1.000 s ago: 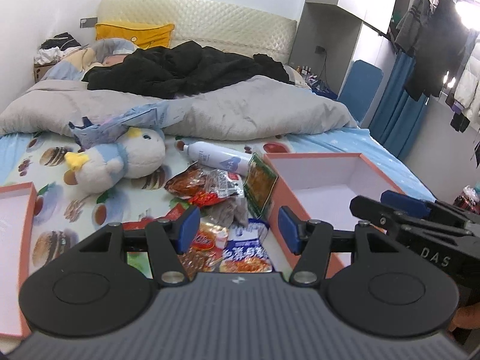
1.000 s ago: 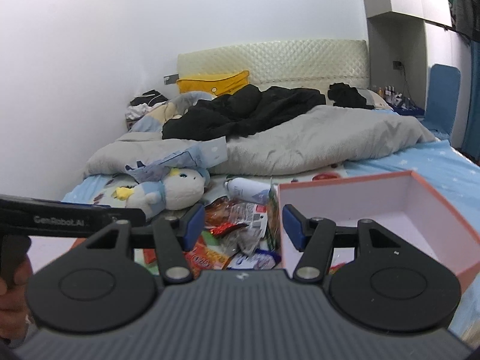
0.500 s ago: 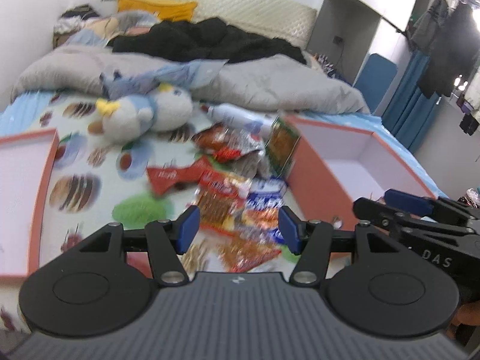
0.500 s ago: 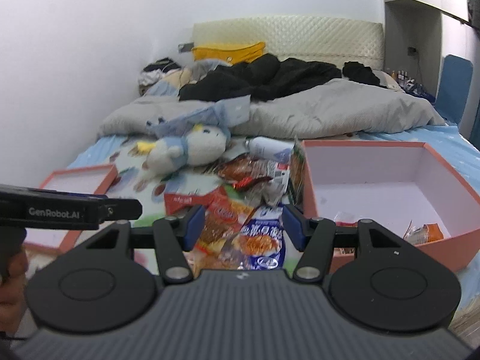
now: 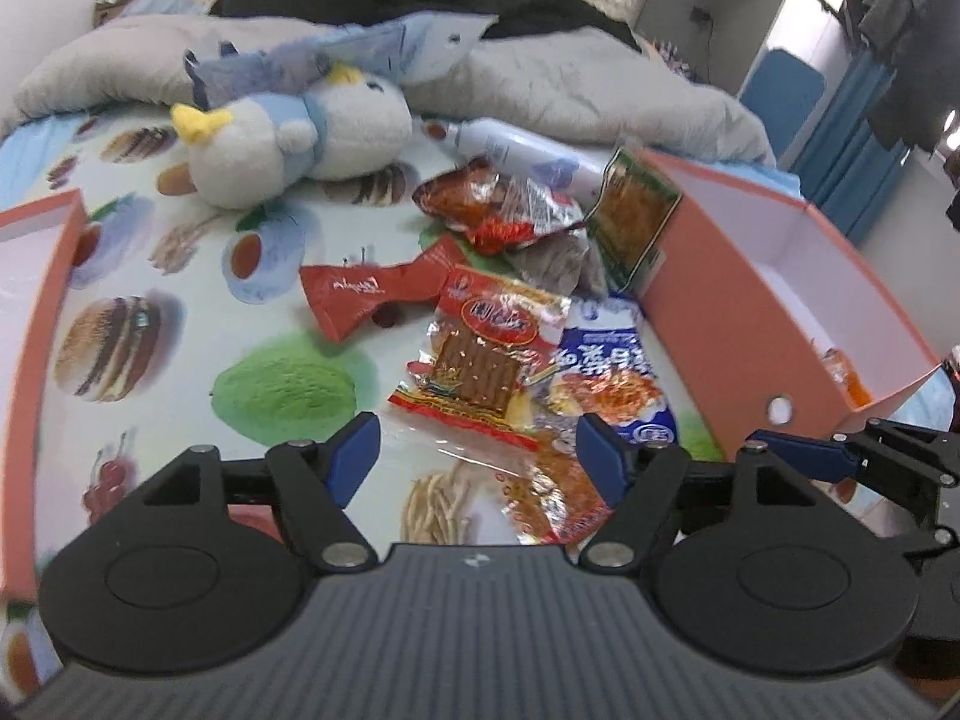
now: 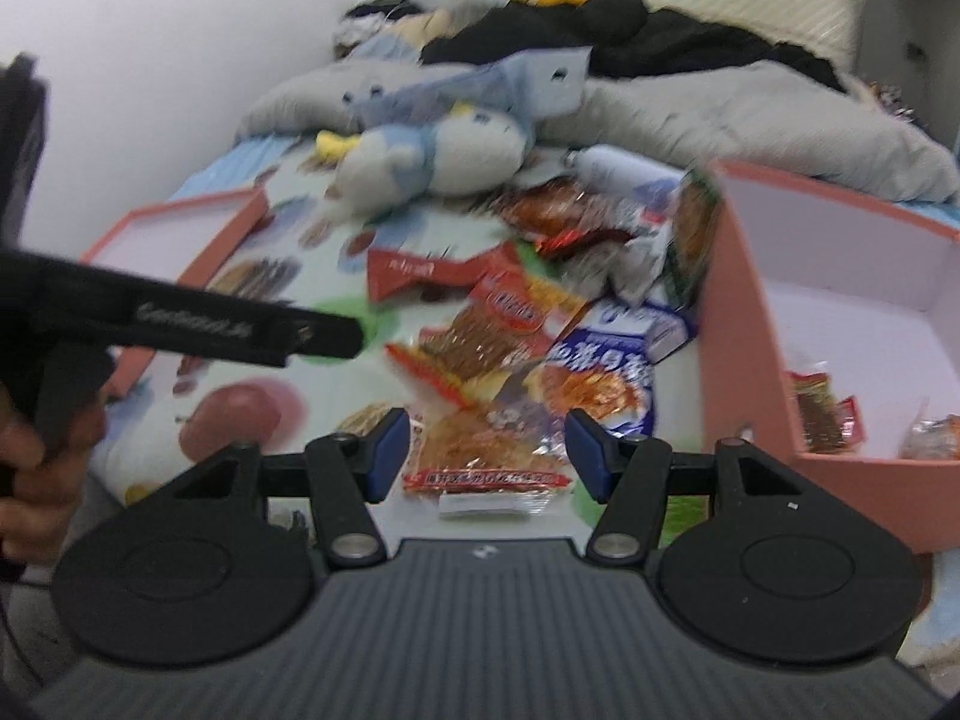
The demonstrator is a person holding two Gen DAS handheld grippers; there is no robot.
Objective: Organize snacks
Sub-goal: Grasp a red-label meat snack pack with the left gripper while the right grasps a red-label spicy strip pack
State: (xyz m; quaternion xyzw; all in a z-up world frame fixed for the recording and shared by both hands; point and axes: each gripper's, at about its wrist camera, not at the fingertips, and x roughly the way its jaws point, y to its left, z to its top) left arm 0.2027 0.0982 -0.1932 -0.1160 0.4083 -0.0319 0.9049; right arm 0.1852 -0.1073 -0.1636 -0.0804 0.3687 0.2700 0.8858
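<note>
Left gripper [image 5: 477,450], jaws just widened and holding nothing, hangs over the snack packets [image 5: 480,354] at frame centre. Right gripper [image 6: 486,450] part open, empty, above the same heap on the bed [image 5: 180,276]. Pink box [image 5: 720,300] at right, touching the heap.

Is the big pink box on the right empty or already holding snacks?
Holding a few: the pink box has several snack packets on its floor; most still lie outside.

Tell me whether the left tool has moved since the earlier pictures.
Yes. The left tool has dropped toward the snack pile; the pink box now looms larger. Its jaws have just been opening, empty.
</note>
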